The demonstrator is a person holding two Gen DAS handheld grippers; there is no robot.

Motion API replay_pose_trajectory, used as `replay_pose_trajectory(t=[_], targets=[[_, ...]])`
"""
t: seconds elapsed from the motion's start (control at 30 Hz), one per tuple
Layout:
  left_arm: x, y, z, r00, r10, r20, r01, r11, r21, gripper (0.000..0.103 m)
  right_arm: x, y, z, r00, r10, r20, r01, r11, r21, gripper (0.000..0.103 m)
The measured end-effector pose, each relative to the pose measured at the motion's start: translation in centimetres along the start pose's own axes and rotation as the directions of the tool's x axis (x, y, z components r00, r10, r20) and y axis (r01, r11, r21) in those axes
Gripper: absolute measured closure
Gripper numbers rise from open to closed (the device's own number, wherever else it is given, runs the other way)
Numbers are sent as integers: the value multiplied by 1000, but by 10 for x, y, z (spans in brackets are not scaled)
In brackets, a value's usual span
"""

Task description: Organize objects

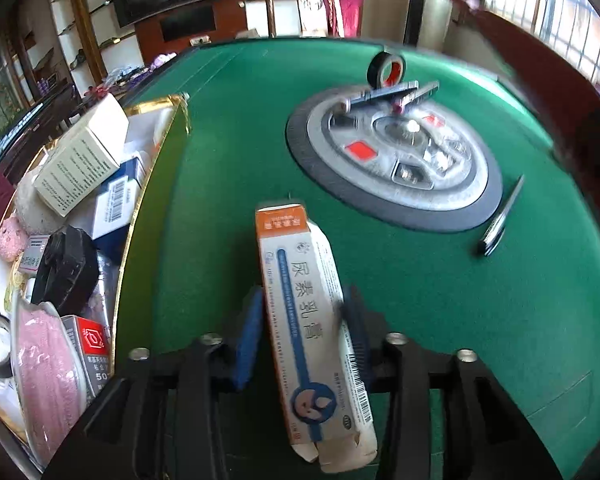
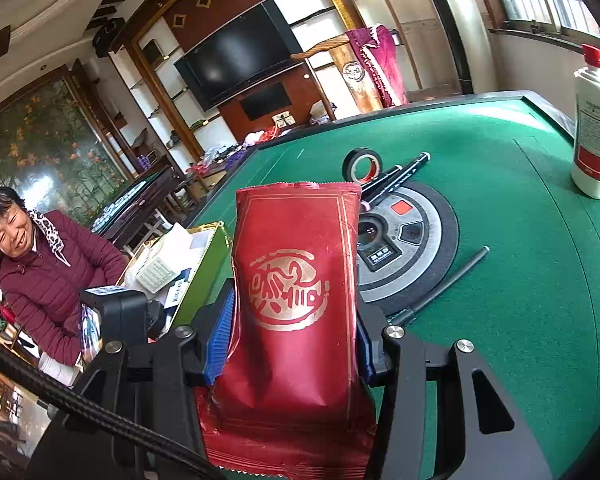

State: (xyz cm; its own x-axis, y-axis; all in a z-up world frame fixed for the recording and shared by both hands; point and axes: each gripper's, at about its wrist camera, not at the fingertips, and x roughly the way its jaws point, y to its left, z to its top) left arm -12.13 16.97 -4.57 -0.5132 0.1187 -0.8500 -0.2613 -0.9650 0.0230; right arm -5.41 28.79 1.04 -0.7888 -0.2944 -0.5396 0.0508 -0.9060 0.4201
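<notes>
My left gripper [image 1: 304,296] is shut on a white and orange ointment box [image 1: 300,276], which stands on end between the blue pads above the green table [image 1: 440,300]. My right gripper [image 2: 296,308] is shut on a red foil packet [image 2: 296,248] with a gold emblem, held upright. A gold-rimmed green box [image 1: 156,152] lies to the left of the left gripper, holding several cartons, a pink cloth and a black item. The same box [image 2: 210,248] shows left of the packet in the right wrist view.
A black tape roll [image 1: 386,70], markers [image 1: 396,94] and a black pen [image 1: 502,216] lie around the table's round centre panel [image 1: 392,160]. A white bottle with a red cap [image 2: 594,120] stands at the far right. A person in a maroon jacket [image 2: 48,280] sits at the left.
</notes>
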Motion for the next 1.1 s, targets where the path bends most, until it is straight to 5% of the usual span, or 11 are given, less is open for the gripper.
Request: replay_pose_trajectory(t=[0.07, 0.17, 0.47, 0.67, 0.8, 0.97, 1.1], targets=[[0, -1, -2, 1000, 14, 24, -14, 1000, 27, 56, 0, -2, -1, 1000, -9, -1, 9, 1000, 3, 54], [0, 0, -8, 998, -46, 38, 45, 999, 29, 78, -1, -1, -1, 1000, -21, -1, 21, 1000, 6, 54], [-31, 22, -13, 974, -197, 115, 203, 978, -46, 78, 0, -2, 0, 999, -46, -2, 46, 999, 0, 54], [-82, 75, -18, 937, -258, 237, 291, 949, -117, 78, 4, 4, -1, 999, -46, -16, 45, 999, -22, 55], [-103, 139, -27, 929, -212, 304, 277, 942, -188, 78, 5, 26, -1, 999, -10, -30, 8, 998, -57, 54], [-95, 218, -36, 949, -111, 295, 200, 935, -292, 78, 23, 82, 3, 992, 73, -99, -83, 991, -107, 54], [-72, 243, -38, 961, -95, 259, 177, 932, -316, 78, 53, 140, 10, 981, 107, -163, -135, 976, -169, 54]])
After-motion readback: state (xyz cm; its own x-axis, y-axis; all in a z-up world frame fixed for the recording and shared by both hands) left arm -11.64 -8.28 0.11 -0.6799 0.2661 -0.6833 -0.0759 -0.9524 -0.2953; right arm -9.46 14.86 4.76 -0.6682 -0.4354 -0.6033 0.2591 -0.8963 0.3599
